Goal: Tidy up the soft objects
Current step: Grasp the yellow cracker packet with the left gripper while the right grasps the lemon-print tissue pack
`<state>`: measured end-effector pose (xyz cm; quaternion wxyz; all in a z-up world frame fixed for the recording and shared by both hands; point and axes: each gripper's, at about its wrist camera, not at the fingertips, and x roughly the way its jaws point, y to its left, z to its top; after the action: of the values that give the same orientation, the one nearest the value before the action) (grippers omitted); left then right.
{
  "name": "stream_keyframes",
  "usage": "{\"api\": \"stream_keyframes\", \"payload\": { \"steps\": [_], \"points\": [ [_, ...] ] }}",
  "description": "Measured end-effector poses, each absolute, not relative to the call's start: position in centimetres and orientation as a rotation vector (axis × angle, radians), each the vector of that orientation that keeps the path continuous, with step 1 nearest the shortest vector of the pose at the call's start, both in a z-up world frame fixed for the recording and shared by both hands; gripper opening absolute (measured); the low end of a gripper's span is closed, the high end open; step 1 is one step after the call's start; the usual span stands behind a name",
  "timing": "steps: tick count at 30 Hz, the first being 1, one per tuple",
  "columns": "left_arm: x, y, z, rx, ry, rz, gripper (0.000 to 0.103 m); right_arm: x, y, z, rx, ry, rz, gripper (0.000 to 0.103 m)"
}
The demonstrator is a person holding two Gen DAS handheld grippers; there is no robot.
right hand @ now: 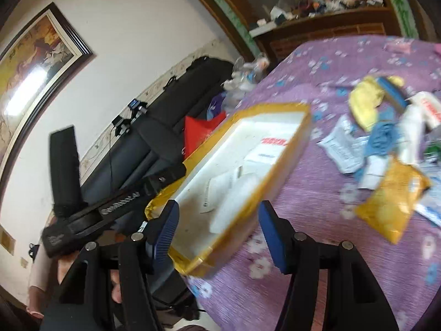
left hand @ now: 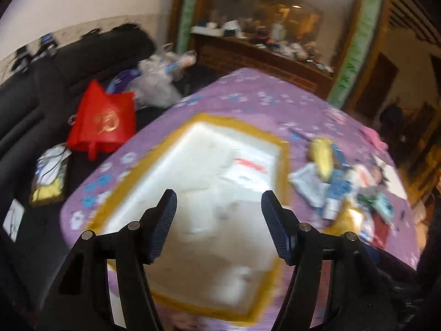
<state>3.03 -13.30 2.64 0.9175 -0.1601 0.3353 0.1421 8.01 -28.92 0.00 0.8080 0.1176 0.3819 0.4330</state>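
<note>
Two claws hover over a table [left hand: 248,91] draped in a purple flowered cloth. In the left wrist view, the left claw [left hand: 219,226] stands wide open and holds nothing, its dark ribbed fingers framing a shallow white tray [left hand: 193,165] with a golden rim that fills the centre of the frame. A jumble of soft objects [left hand: 344,182], yellow, blue and white packets among them, lies on the cloth at centre right, just beside the tray. In the right wrist view, the right claw [right hand: 217,229] is also spread wide and empty, with the tray's near corner [right hand: 193,264] showing between its blue pads and the same pile [right hand: 386,143] at the right of the frame. A red bag [left hand: 104,118] rests on a dark sofa [left hand: 33,104] at the left. Motion blur softens both views.
</note>
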Motion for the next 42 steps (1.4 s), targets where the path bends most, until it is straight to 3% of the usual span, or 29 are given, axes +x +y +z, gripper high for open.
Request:
{"api": "stream_keyframes", "payload": {
  "steps": [5,16,28,33,36,42],
  "points": [
    [5.0,-19.3,3.9,-0.332,0.648,0.07,0.064,7.2,-33.5,0.4,0.243,0.757,0.824,0.06],
    [11.0,-28.6,-0.3,-0.38,0.854,-0.233,0.064,6.7,-43.3,-1.8,0.237,0.792,0.599,0.06],
    [10.4,-28.9,-3.1,-0.401,0.905,-0.313,0.064,6.1,-48.8,-2.5,0.288,0.776,0.503,0.06],
    [11.3,-27.7,-2.8,-0.395,0.886,-0.276,0.064,6.5,-49.7,-2.0,0.186,0.788,0.38,0.06],
    [13.2,-27.4,-3.1,-0.368,0.893,-0.252,0.064,7.5,-51.2,-3.2,0.192,0.828,0.315,0.068],
    [16.5,-28.6,-4.8,-0.309,0.976,-0.24,0.064,8.8,-53.0,-5.7,0.347,0.952,0.341,0.068]
  ]
}}
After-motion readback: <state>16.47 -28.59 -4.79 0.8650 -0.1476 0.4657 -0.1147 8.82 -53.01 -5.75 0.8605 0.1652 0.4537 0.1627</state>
